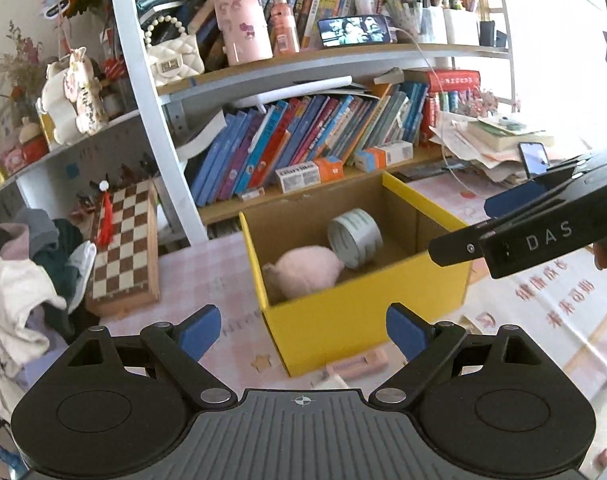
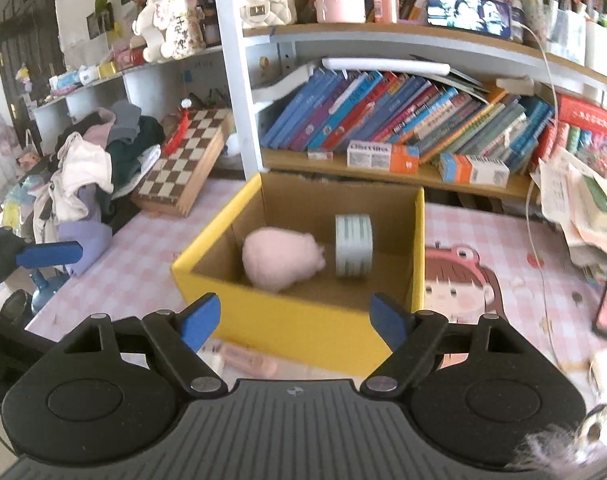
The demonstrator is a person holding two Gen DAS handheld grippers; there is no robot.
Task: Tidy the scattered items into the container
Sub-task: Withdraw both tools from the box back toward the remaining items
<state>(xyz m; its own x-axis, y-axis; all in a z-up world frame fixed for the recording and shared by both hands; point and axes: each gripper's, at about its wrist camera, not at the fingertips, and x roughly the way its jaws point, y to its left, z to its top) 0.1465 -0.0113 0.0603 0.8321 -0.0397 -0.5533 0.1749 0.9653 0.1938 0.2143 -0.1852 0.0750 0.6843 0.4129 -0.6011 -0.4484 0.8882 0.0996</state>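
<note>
Pink bar point(image 1: 357, 365) on table, touching box point(image 1: 343, 320) front wall, long axis along wall. Lies just ahead of, below both grippers. Left gripper point(image 1: 303, 332) empty, fingers apart; right gripper point(image 2: 293, 322) likewise. Which nearer: cannot tell. Plush point(image 2: 281, 258), tape point(image 2: 353, 250) already in box.

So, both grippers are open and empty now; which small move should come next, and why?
Probably lower the left gripper toward the pink bar lying on the table against the yellow box. The pink plush and tape roll already sit inside, and the right gripper is also open.
</note>
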